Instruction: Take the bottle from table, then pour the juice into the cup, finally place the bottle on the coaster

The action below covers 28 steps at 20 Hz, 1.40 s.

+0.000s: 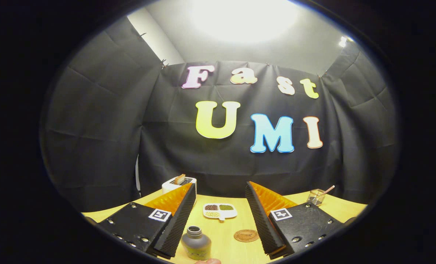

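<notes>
A small grey bottle (pixel 196 244) with an open neck stands upright on the wooden table (pixel 225 249), low between my fingers and close to the left one. A round brown coaster (pixel 246 235) lies flat to its right, nearer the right finger. My gripper (pixel 220 190) is open, its fingers spread wide above the table and touching nothing. The bottle sits well below the fingertips. A fingertip of a person's hand (pixel 209 261) shows just under the bottle.
A white divided dish (pixel 220 211) with dark, green and pale fillings lies beyond the bottle. A white toaster (pixel 178 183) with a slice in it stands at the back left. A clear square holder (pixel 316 197) with a stick stands at the back right.
</notes>
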Motion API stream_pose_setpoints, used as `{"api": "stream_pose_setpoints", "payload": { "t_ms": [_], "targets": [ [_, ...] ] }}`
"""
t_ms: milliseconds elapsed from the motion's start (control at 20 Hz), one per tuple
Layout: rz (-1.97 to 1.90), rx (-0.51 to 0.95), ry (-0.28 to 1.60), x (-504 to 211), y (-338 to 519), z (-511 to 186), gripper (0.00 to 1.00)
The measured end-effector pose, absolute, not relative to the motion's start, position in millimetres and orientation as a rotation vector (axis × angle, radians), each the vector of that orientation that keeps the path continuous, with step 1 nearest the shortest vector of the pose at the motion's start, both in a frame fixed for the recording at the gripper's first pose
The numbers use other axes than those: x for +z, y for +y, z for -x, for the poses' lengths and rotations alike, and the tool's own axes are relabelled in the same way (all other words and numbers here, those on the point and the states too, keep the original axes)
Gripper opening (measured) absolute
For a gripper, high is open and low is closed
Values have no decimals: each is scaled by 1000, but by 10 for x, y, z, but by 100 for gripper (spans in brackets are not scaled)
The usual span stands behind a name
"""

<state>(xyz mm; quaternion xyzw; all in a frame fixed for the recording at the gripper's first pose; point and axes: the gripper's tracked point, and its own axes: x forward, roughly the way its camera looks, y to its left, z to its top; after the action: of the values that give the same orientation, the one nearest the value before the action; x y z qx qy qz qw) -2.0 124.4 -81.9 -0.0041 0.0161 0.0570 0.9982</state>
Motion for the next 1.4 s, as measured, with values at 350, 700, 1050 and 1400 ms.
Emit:
{"api": "stream_pose_setpoints", "payload": {
  "t_ms": [350, 700, 1050, 1400],
  "targets": [
    [6, 139, 123, -1353, 1502, 36, 84],
    [7, 139, 245, -1935, 1638, 67, 84],
    [-44, 106, 330, -2392, 1656, 130, 84],
    [-36, 105, 407, -2710, 1691, 146, 84]
  ]
}}
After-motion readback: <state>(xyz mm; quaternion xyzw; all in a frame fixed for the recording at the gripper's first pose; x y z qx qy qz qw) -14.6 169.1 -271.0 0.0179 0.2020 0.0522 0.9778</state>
